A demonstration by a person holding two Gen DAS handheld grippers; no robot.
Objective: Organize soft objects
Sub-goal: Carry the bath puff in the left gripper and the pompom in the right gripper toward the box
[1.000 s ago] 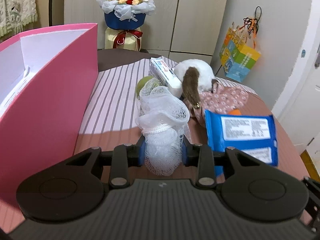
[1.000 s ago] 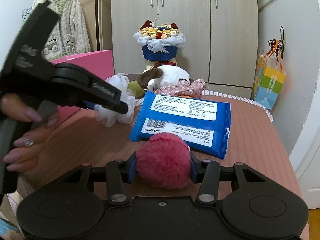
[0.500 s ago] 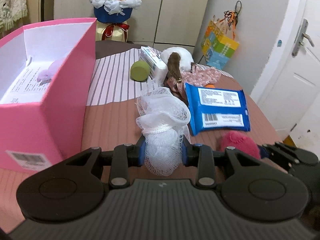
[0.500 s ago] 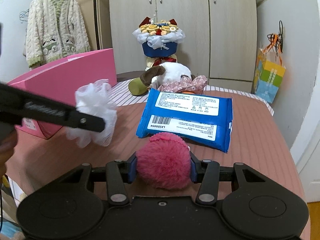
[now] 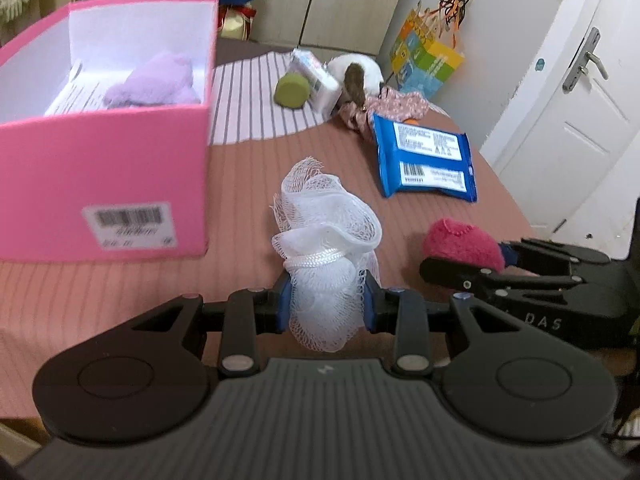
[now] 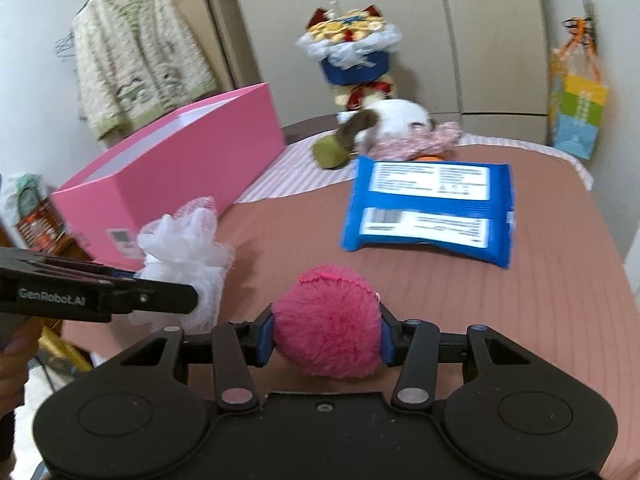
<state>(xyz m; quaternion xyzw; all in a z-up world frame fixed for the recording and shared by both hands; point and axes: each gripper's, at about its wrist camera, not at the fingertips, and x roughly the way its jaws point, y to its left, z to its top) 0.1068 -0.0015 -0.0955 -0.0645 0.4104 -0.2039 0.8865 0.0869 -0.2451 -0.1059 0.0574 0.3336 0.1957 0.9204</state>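
The table (image 5: 248, 184) shows bare brown cloth between the pink box (image 5: 104, 184) on the left and the blue pack (image 5: 424, 160) on the right; that open strip lies ahead of both grippers. The box stands upright with its top open, its near wall bearing a barcode label. A purple plush (image 5: 154, 82) lies inside it against the far right corner. The table's right edge runs near a white door (image 5: 576, 92).

Beyond the bare strip, on a striped cloth (image 5: 248, 100), sit a green roll (image 5: 290, 90), a white carton (image 5: 314, 80) touching it, and a brown-and-white plush (image 5: 356, 76) with floral fabric (image 5: 396, 104) just beside the blue pack. A bouquet (image 6: 348, 48) stands behind the table, a cardigan (image 6: 136, 60) hangs at the left wall, and a colourful bag (image 6: 576, 112) hangs at the right.

The left gripper (image 5: 326, 306) is clamped on a white mesh puff (image 5: 326, 256), which bulges above and below the fingers and is held clear of the table, just right of the box's near corner. The right gripper (image 6: 326, 338) is clamped on a pink pompom (image 6: 326, 320), near the table's front edge, short of the blue pack. The two grippers lie side by side, near each other but apart.
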